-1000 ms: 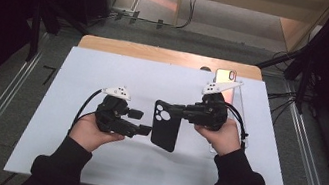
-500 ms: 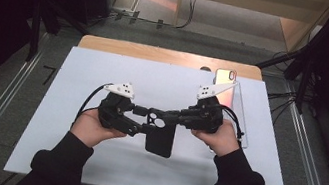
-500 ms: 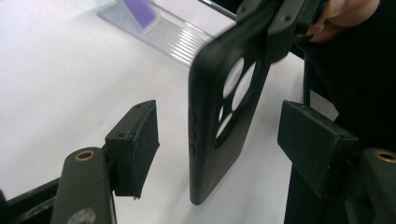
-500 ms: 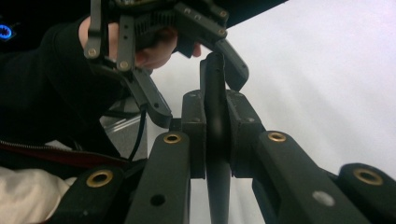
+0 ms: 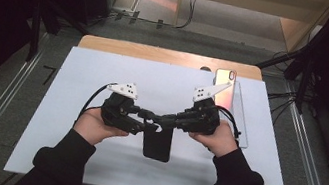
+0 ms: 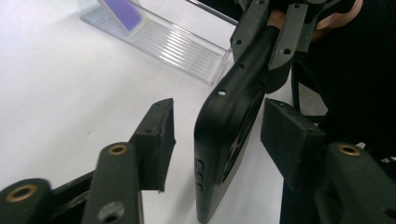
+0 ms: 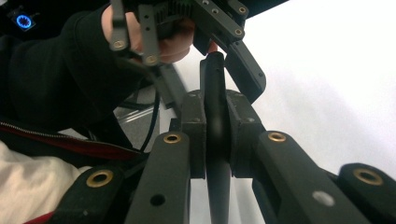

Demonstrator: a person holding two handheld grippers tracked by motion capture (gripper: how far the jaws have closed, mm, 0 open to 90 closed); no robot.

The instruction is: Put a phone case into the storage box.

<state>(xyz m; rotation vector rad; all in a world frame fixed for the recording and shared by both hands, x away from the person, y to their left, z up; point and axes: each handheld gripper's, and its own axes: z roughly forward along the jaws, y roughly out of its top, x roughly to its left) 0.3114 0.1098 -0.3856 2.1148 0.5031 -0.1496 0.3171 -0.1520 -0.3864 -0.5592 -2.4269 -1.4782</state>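
Right tool [image 5: 172, 121] is clamped on the upper edge of the single black phone case [image 5: 157, 144], which is held at the lower centre of the high view just above the white table [image 5: 60, 156], its long axis running toward the bottom edge of the frame. Left tool [image 5: 150, 119] has its jaws apart but lately closing, with the case between the pads [image 6: 289, 135] and not yet pressed. One phone [image 5: 223, 84] is seen in one clear stand [image 5: 241, 120] at the upper right.

Bright, even overhead light on the table [image 5: 65, 157]; dark surroundings, blurred close-ups.
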